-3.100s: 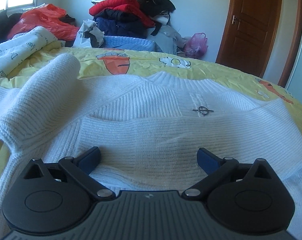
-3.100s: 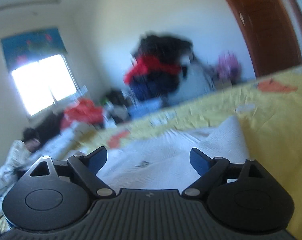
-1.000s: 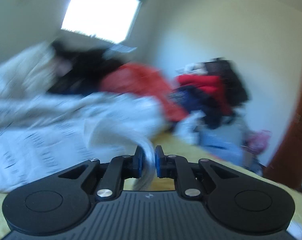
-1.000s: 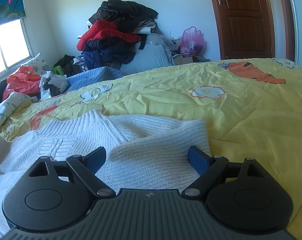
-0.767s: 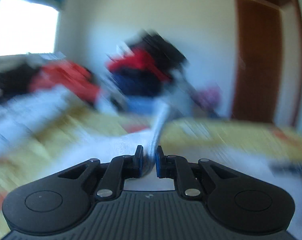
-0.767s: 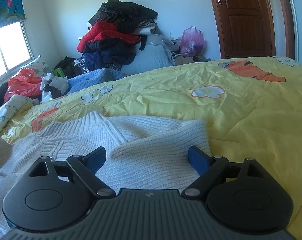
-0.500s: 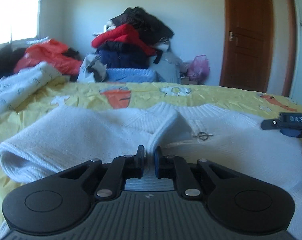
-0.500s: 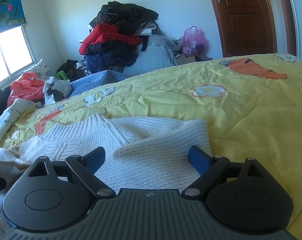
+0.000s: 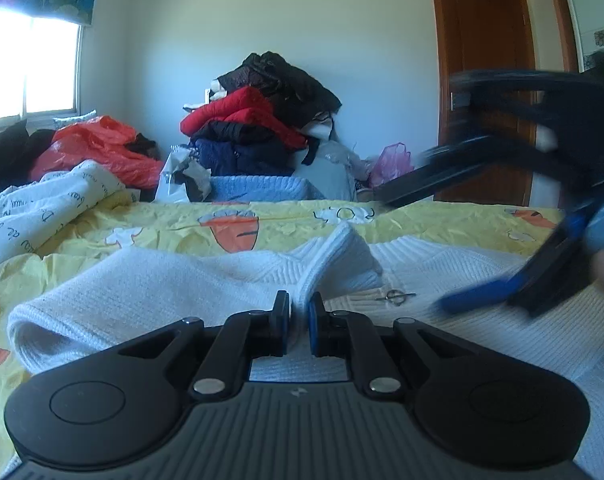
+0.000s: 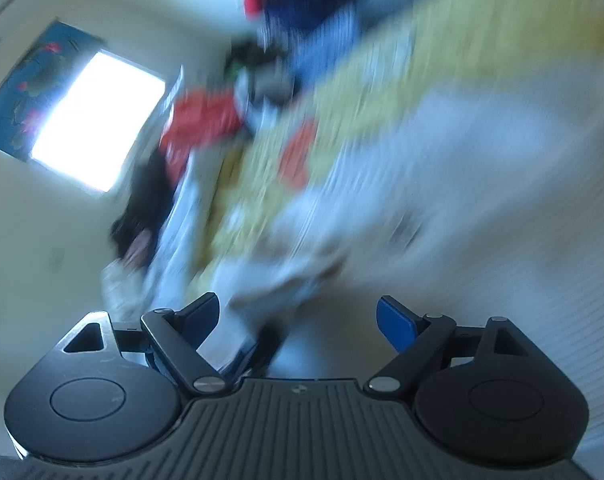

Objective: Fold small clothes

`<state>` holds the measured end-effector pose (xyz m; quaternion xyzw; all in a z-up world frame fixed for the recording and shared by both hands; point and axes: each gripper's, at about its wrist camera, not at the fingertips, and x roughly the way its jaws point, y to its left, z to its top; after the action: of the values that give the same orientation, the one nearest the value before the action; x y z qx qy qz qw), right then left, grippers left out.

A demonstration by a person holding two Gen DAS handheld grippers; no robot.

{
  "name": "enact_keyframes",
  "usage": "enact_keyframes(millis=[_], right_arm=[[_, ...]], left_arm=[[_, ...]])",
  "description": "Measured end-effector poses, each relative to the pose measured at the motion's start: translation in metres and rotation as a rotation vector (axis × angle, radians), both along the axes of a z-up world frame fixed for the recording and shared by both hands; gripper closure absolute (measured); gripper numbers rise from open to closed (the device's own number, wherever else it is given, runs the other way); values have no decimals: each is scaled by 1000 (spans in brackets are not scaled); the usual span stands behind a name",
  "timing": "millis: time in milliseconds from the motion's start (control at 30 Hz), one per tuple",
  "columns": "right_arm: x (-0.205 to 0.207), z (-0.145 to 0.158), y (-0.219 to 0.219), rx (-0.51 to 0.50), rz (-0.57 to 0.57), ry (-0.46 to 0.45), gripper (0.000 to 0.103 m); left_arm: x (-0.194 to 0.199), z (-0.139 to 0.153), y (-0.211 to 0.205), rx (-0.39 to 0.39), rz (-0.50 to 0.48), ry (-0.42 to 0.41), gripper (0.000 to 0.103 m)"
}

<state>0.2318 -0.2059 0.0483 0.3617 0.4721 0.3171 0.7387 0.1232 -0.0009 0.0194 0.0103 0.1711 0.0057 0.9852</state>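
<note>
So the white knit sweater (image 9: 442, 280) is spread across the near edge of the bed (image 9: 261, 216), on the yellow sheet, with one sleeve (image 9: 149, 280) already laid over the chest. The left gripper (image 9: 299, 312) has its jaws pinched nearly closed on that sleeve's cuff. The right gripper (image 10: 297, 316) is spread wide with nothing in it, and its view is so smeared I can only guess it's swinging low over the knit.

Biggest risk imo: that right one sweeps in close by the little metal clasp (image 9: 396, 295) and could snag it or drag the fabric, bunching the fold. Also if the left lets go unevenly, the thick cuff could flop back off.
</note>
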Motion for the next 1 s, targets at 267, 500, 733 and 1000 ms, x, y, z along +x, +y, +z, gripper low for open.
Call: enact_keyframes(millis=[267, 500, 733, 1000], right_arm=[[22, -29, 27, 123, -60, 165, 28], [17, -10, 43, -34, -39, -15, 86], [11, -1, 27, -56, -57, -76, 87], [6, 7, -17, -81, -121, -120, 87]], left_arm=[[-3, 1, -4, 13, -13, -18, 93], [-4, 1, -3, -1, -29, -20, 93], [-8, 3, 2, -30, -7, -40, 21], [-16, 7, 15, -102, 38, -99, 1]])
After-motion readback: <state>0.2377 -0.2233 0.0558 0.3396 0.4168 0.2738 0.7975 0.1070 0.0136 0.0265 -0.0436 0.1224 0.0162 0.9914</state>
